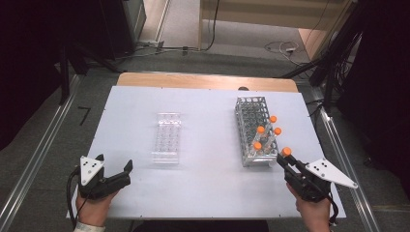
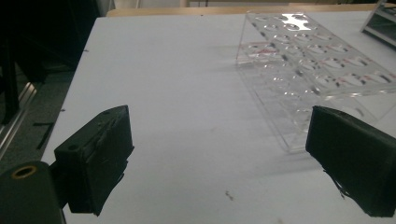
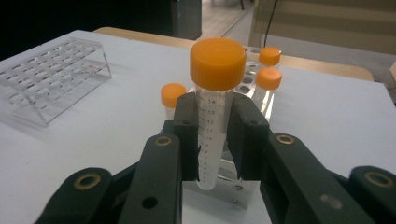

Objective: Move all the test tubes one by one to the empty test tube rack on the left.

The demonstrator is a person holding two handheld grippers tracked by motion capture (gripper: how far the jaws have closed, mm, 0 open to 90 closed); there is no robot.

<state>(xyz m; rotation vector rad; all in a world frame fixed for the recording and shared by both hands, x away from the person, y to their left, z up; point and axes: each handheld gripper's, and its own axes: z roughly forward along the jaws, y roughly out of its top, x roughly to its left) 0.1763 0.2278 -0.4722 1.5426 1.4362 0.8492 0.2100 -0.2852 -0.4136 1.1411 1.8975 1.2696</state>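
R gripper (image 3: 215,140) fingers clamped on orange-cap tube (image 3: 214,116); L gripper (image 2: 219,158) fingers wide apart, nothing between

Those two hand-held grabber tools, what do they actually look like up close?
Both are black. The left gripper and the right gripper each have two blocky jaws on hinged black arms with brass-ringed pivot holes. On top of each sits a pale grey three-cornered plate with small black dots. A black cable trails from each beside the wrist. A white cuff shows at the left wrist.

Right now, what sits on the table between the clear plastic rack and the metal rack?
Nothing: in the high view, bare white table separates the clear rack from the metal rack.
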